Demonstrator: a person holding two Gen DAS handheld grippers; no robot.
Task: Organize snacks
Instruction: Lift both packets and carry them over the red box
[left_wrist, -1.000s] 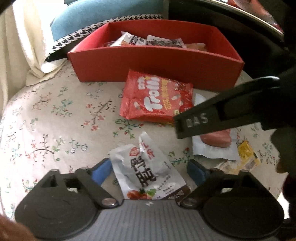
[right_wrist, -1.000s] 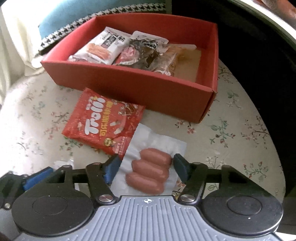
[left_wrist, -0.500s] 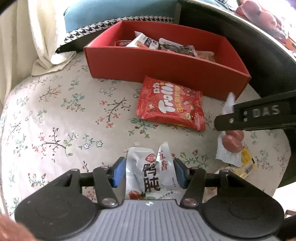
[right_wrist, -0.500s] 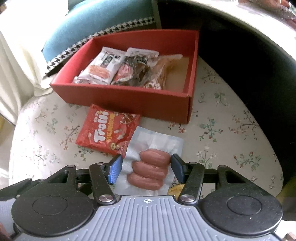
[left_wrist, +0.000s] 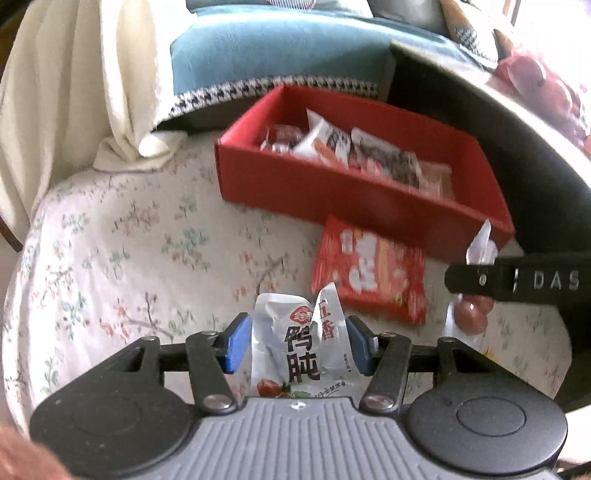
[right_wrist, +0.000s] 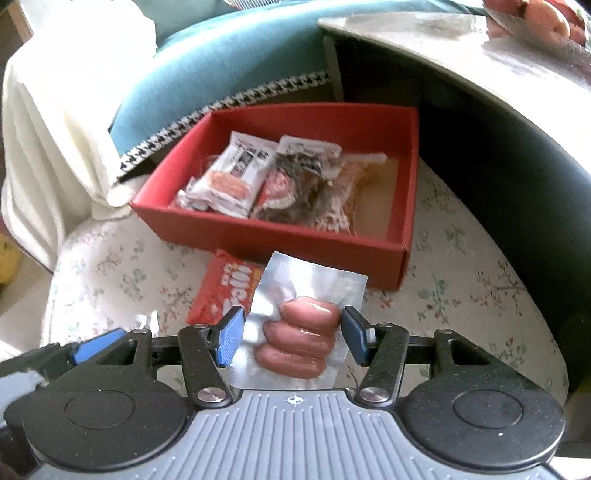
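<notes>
My left gripper (left_wrist: 297, 341) is shut on a silver snack pouch (left_wrist: 301, 349) with black Chinese print, held above the floral cloth. My right gripper (right_wrist: 291, 336) is shut on a clear pack of three sausages (right_wrist: 299, 341), also lifted; that pack hangs at the right in the left wrist view (left_wrist: 471, 314). A red box (right_wrist: 266, 236) further back holds several snack packs (right_wrist: 236, 173); it also shows in the left wrist view (left_wrist: 332, 192). A red Trolli bag (left_wrist: 369, 269) lies flat in front of the box.
The floral tablecloth (left_wrist: 129, 258) covers a round table. A blue cushion with houndstooth trim (left_wrist: 273, 55) and a white cloth (left_wrist: 74, 85) lie behind the box. A dark table edge (right_wrist: 498, 147) curves at the right.
Both grippers have risen and pulled back, each carrying its pack up off the cloth. The box and Trolli bag look smaller and farther away.
</notes>
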